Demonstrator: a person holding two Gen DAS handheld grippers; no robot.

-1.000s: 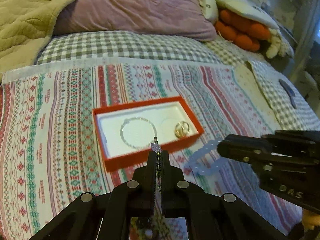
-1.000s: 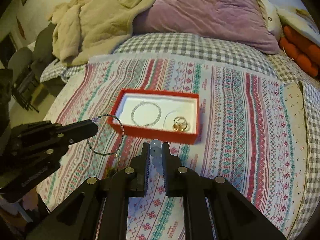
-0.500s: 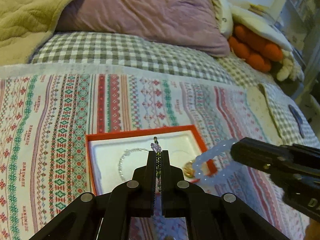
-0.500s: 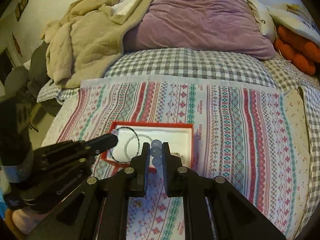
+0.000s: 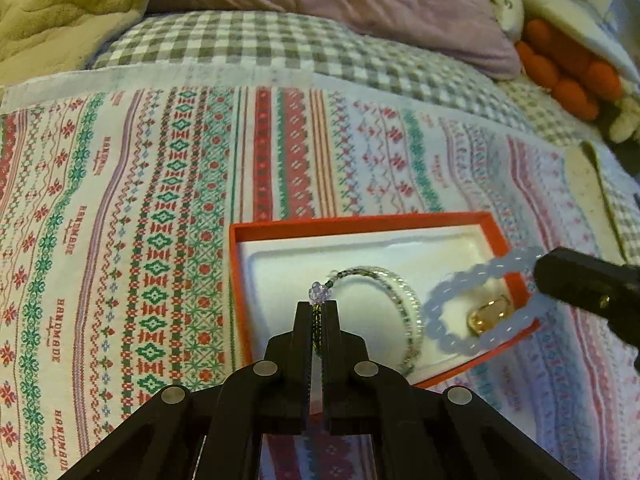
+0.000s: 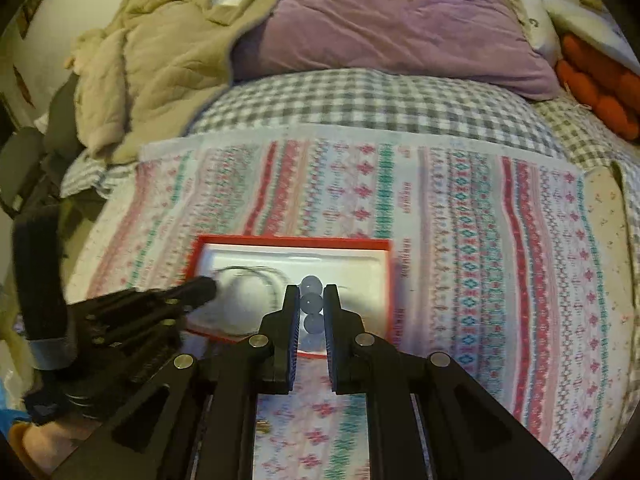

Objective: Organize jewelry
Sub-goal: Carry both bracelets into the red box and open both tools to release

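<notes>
Left hand-held gripper (image 5: 319, 314) clamped on thin beaded bracelet (image 5: 362, 276), right hand-held gripper (image 6: 311, 304) clamped on pale-blue bead bracelet (image 5: 472, 304); both over red jewelry box (image 5: 360, 224) on bed. Light, floppy, beads slippery: pinch the strand, not one bead.

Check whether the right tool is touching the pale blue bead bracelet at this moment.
Touching. The right wrist view shows the pale blue bead bracelet pinched between the right tool fingers, beads against both inner faces, above the red box.
</notes>
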